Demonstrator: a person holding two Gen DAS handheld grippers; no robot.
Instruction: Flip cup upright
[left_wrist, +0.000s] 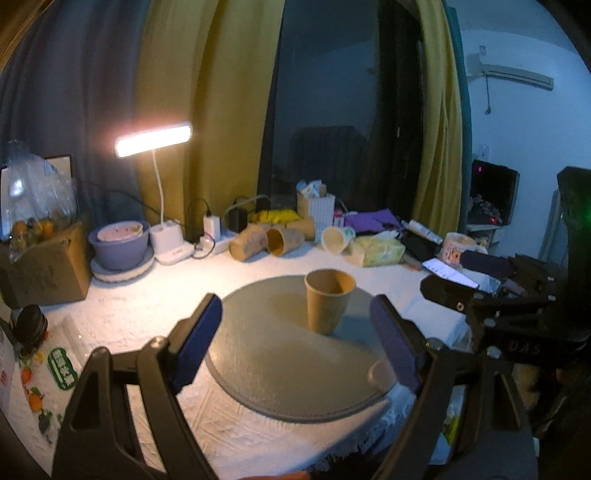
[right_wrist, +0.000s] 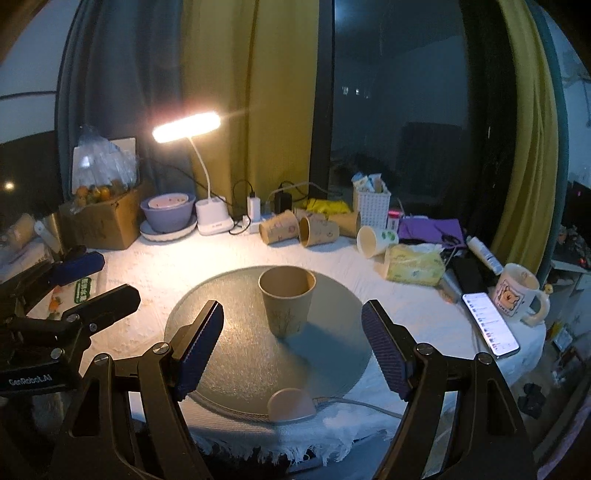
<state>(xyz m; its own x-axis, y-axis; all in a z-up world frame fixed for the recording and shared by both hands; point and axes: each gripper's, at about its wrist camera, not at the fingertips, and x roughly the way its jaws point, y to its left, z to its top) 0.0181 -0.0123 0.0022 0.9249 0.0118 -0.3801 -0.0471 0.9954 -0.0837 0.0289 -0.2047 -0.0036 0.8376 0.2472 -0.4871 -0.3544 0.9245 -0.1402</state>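
On the round mat (right_wrist: 236, 354) we see the paper cup (right_wrist: 286, 301) standing mouth-up at centre, so the flip looks done. Left gripper (left_wrist: 295, 345) and right gripper (right_wrist: 293, 345) are both spread wide, gripping nothing, short of the cup, we judge to leave it undisturbed.

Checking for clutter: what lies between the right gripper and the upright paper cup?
Only bare grey mat lies between the right gripper and the paper cup, shown in the right wrist view.

- Your room is dim; the desk lamp (left_wrist: 153, 140) gives the only warm light, glaring at its head.
- The cup (right_wrist: 287, 301) casts a shadow toward you, rightward.
- Fisheye edges bend and darken.
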